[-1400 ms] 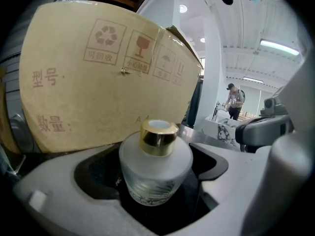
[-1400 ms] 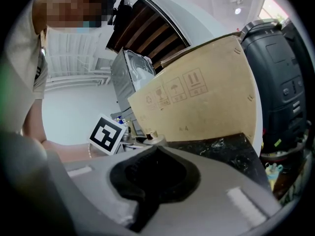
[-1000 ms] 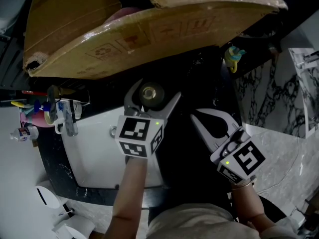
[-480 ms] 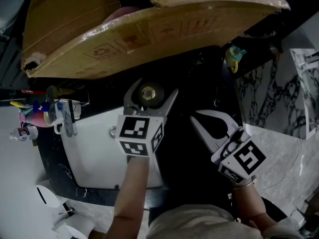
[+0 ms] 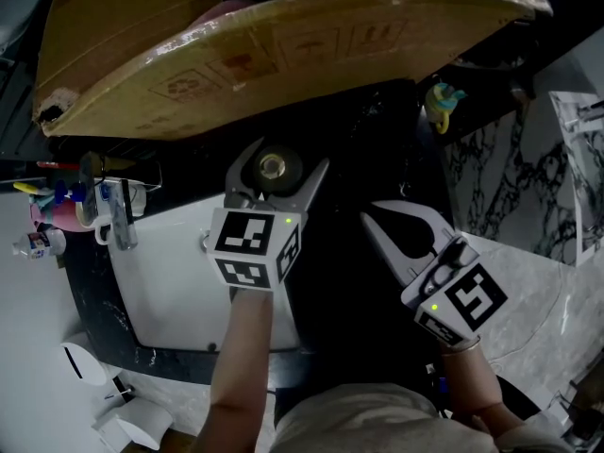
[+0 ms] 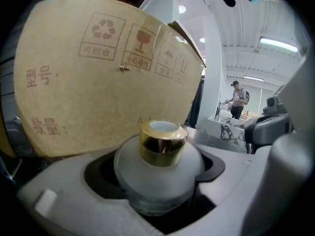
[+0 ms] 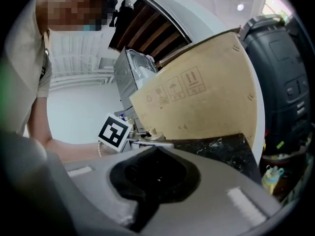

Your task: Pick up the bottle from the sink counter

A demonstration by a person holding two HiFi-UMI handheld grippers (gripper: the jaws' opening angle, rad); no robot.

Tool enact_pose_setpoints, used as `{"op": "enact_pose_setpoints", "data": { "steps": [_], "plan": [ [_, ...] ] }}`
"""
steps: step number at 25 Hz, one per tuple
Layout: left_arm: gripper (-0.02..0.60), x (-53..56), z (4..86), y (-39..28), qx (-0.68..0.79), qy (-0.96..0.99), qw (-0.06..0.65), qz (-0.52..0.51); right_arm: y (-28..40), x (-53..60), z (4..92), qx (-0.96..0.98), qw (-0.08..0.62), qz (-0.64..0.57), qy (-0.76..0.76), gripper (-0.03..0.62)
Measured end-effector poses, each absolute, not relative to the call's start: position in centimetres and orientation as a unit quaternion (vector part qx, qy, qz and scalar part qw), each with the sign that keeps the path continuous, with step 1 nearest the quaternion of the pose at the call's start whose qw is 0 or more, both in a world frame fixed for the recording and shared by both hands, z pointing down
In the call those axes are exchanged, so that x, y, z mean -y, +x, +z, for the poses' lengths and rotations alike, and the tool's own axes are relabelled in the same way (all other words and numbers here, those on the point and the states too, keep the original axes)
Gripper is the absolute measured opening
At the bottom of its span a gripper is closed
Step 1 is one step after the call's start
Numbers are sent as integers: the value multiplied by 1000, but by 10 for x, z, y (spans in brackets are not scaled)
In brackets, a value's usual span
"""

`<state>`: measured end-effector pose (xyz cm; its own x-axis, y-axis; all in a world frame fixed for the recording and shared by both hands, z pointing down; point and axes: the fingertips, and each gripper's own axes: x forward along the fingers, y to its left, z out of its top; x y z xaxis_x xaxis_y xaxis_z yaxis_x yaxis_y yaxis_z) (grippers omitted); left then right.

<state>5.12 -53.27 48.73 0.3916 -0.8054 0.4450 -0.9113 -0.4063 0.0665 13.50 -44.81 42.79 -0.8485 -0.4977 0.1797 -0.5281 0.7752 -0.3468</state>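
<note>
**Left jaws closing on the bottle, not clamped yet**

Since a second ago the left gripper (image 5: 280, 158) has held its place. Only its jaws have changed: they have just been closing in, with the bottle (image 5: 275, 167) between them.

- Bottle: upright on the dark tabletop (image 5: 363, 149), gold cap up, round frosted body. Long axis vertical.
- Left jaws: one on each side of the body, below the cap. The left gripper view shows a dark gap on the left side, so I read them as apart, not yet pressing.
- Right gripper (image 5: 370, 212): jaws together, nothing in them. It sits well right of the bottle, so the left hand is the nearer one and this is its job.
- Key relation: the bottle is already centred in the left jaws' hollow. What's left, as I judge it, is to finish the squeeze and go straight up.
- Room: the cardboard box (image 5: 283, 36) stands just behind the bottle and overhangs, so pushing forward is blocked and a lift could meet its edge. The white sink (image 5: 170, 281) rim lies just left of the left gripper. Bare tabletop to the right.
</note>
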Motion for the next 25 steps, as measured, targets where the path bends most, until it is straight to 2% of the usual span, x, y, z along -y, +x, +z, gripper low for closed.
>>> {"op": "enact_pose_setpoints", "data": {
  "steps": [3,12,15,19,25],
  "plan": [
    [365,532,488,52,519,823,150,177,141,449,430,942,60,176,278,3],
    [364,525,478,45,517,828,177,127,151,441,420,937,41,179,297,3],
    [364,518,467,42,514,833,168,118,149,435,412,935,25,184,301,3],
    [364,502,444,44,493,853,137,108,148,418,415,933,76,160,314,3],
    [364,468,402,34,486,864,124,44,129,387,389,938,68,130,314,3]
  ]
}}
